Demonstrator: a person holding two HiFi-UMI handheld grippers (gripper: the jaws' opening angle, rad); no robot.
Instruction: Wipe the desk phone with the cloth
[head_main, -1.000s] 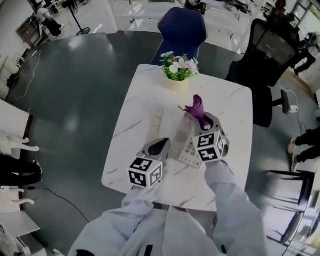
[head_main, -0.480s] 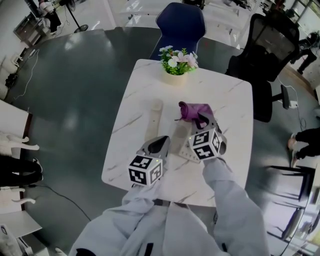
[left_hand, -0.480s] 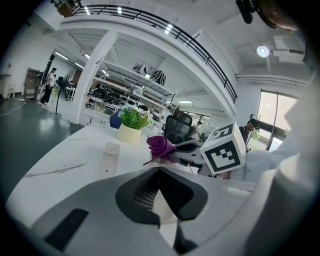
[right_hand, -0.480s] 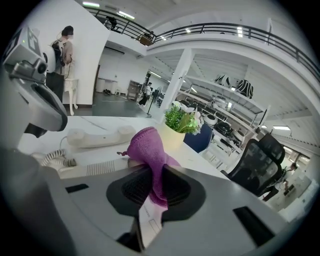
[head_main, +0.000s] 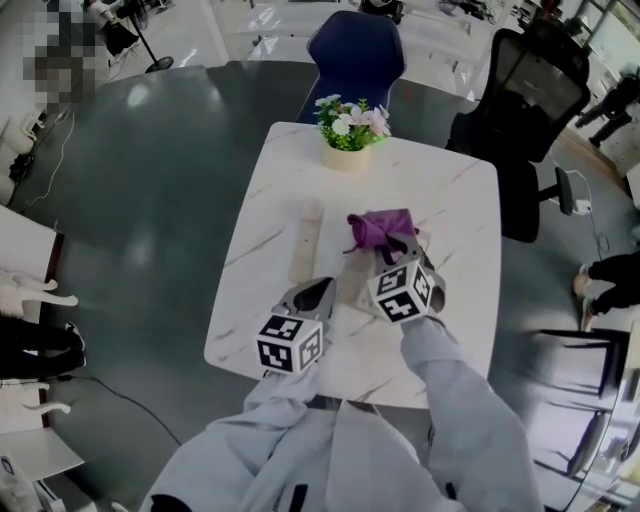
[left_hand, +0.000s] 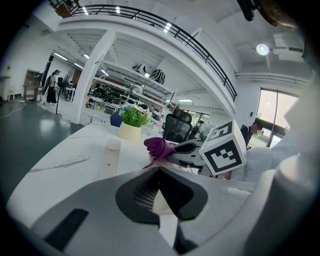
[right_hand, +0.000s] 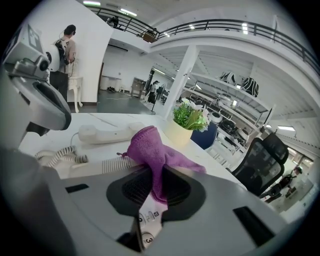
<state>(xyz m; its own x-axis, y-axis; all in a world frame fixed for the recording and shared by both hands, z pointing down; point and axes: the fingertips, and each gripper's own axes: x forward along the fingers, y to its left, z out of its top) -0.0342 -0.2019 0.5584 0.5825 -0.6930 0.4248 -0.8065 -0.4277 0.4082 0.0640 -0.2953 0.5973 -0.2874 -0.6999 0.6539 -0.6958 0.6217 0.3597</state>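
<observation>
The person's sleeves are reaching in over the near edge of the counter, and a bare strip of marbled top is lying between that edge and both tools.

The left claw is hovering low at the near-left of the desk phone. Its jaws are standing together with nothing between them.

The right claw is clamping the cloth – the purple fabric is running down between the jaws and bunching into a fold ahead of the tips. In the right gripper view the numbered keys of the phone are showing directly under the jaws, and the cloth is draping over the far part of the phone body.

The handset is lying off the phone, flat on the counter just to its left, with its long axis running near to far. A coiled cord is lying between handset and phone.

Left of the handset the counter is staying open up to its left edge. Right of the phone a narrower band is remaining before the right edge.

A flower pot is standing near the far edge, well apart from the cloth, with open top between them.

Beyond the far edge a blue chair is sitting at the counter – a black office chair is standing off the far-right corner on the dark floor.
</observation>
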